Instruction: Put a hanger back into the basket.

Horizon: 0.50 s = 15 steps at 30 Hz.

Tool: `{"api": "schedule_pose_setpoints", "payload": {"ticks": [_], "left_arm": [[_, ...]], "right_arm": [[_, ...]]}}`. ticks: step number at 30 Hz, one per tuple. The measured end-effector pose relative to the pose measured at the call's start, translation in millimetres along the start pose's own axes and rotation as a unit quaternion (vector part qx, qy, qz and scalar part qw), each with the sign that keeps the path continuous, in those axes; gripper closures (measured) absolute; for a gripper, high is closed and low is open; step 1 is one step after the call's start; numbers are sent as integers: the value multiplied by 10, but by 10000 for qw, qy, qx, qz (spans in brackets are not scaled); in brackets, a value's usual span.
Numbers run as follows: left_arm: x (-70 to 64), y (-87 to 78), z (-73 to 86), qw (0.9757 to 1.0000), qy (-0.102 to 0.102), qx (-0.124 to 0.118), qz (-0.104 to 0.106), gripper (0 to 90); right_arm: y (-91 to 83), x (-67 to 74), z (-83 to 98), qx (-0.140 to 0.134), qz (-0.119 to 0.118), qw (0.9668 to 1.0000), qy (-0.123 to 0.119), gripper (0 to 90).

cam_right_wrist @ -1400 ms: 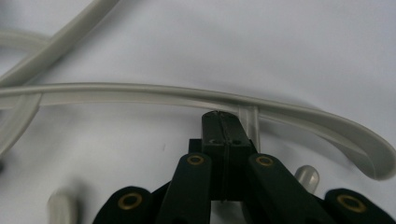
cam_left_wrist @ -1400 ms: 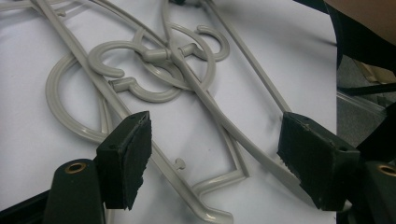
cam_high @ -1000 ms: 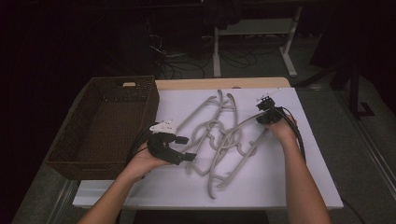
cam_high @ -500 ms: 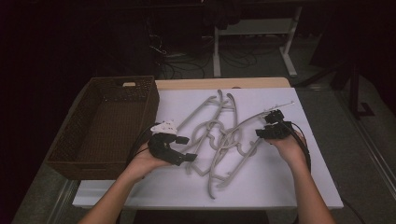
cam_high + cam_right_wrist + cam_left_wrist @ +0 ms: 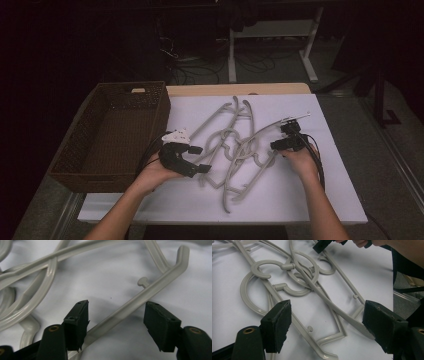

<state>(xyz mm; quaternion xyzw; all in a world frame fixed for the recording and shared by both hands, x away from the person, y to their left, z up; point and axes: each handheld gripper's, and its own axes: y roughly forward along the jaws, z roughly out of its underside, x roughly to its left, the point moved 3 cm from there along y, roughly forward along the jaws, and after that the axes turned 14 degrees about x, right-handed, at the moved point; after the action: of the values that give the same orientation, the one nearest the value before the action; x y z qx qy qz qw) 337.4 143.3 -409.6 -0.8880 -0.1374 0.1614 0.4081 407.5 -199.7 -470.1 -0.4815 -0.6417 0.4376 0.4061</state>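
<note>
So the whole thing revolves around a tangled pile of grey plastic hangers (image 5: 235, 150) lying in the middle of the white tabletop (image 5: 300, 200), hooks and arms looped through each other. Looks like 3 or so, hard to count with the overlap.

The right gripper (image 5: 286, 143) sits at the right edge of the pile. Its jaws have just been opening, and in the right gripper view the arm of a hanger (image 5: 140, 300) runs diagonally between the 2 pads without either one pressing on it, so it's loose, not gripped. The left gripper (image 5: 192, 159) is at the left edge of the pile, jaws spread wide. In the left gripper view, hanger arms (image 5: 312, 290) pass through the gap but nothing is pinched there either.

My read: this is the bit between grips, sorting out the tangle, with neither tool actually holding a hanger right now. Next move probably calls for picking 1 arm that lies on top, closing on it cleanly, and lifting or sliding it free while the other gripper pins the rest down, otherwise the whole knot drags along.

A dark wicker basket (image 5: 100, 150) sits just left of the tabletop, apparently with nothing in it. Could be the destination, can't say for sure.
</note>
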Motion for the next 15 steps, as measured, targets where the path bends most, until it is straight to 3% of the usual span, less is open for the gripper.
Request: {"api": "schedule_pose_setpoints", "payload": {"ticks": [2, 15], "left_arm": [[1, -3, 1, 10000, -8, -6, 7, 232], [7, -5, 3, 10000, -18, -11, -6, 232]], "right_arm": [[21, 7, -13, 27, -2, 10000, 14, 427], [62, 42, -169, 10, 89, 9999, 141, 566]]}}
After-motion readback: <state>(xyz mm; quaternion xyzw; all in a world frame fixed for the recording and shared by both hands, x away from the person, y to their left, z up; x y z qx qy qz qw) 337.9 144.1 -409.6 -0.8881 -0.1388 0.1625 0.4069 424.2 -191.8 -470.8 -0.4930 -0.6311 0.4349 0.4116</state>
